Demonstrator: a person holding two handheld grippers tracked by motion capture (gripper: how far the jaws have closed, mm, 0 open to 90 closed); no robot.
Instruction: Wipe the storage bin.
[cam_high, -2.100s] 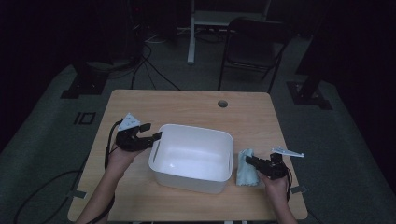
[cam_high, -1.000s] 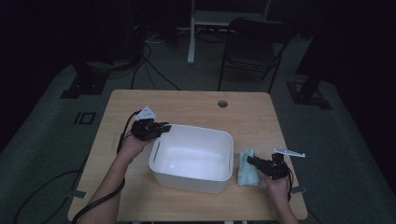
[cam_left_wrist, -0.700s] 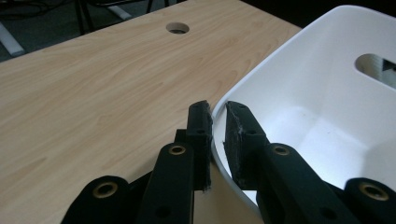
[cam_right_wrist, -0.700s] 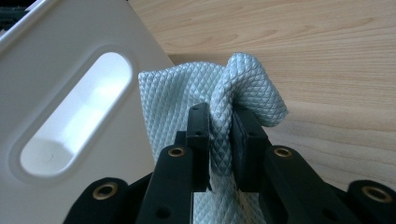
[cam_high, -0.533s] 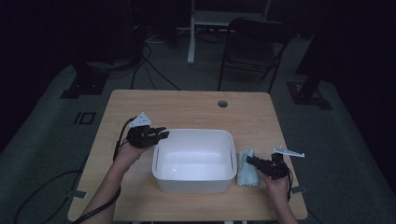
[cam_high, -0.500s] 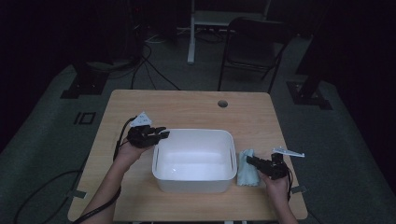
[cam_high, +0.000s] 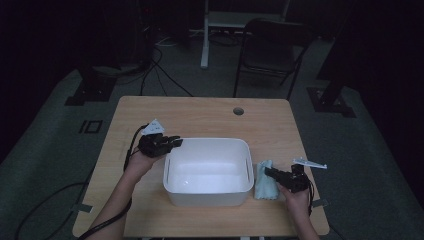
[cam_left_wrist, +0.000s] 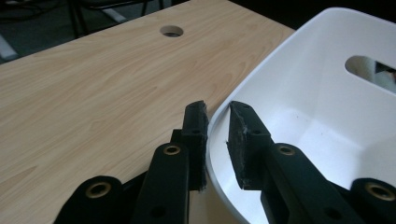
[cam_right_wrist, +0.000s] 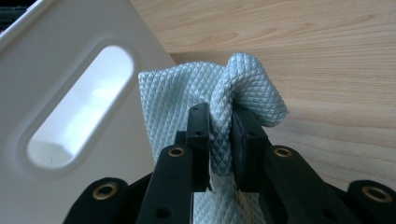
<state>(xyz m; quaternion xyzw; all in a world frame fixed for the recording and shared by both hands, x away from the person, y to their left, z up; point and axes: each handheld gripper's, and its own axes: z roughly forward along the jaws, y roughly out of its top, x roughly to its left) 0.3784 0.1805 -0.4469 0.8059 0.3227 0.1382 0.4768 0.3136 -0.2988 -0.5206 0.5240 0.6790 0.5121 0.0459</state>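
Two grippers, high view: the left gripper (cam_high: 172, 142) sat at the near-left corner of the white tub (cam_high: 207, 171), which stood mid-counter (cam_high: 210, 112); the right gripper (cam_high: 268, 172) lay just right of the tub, on the pale blue cloth (cam_high: 263, 181).
Left gripper view, rim: the tub's thin rim (cam_left_wrist: 215, 122) ran between the two jaws, one outside the wall and one inside, a placement that suits steadying or shifting the tub.
Left gripper view, state: the jaws had just been closing onto that rim, yet a sliver of gap showed at the inner pad (cam_left_wrist: 240, 135), so I judge it a loose straddle, not a firm clamp.
Right gripper view, cloth: a bunched fold of the quilted cloth (cam_right_wrist: 233, 93) was pinched tight between the jaws, the rest hanging against the tub's side by its handle slot (cam_right_wrist: 77, 114).
Right gripper view, reason: gripping a gathered ridge rather than a flat edge likely kept the fabric from slipping, ready for lifting into or wiping the tub.
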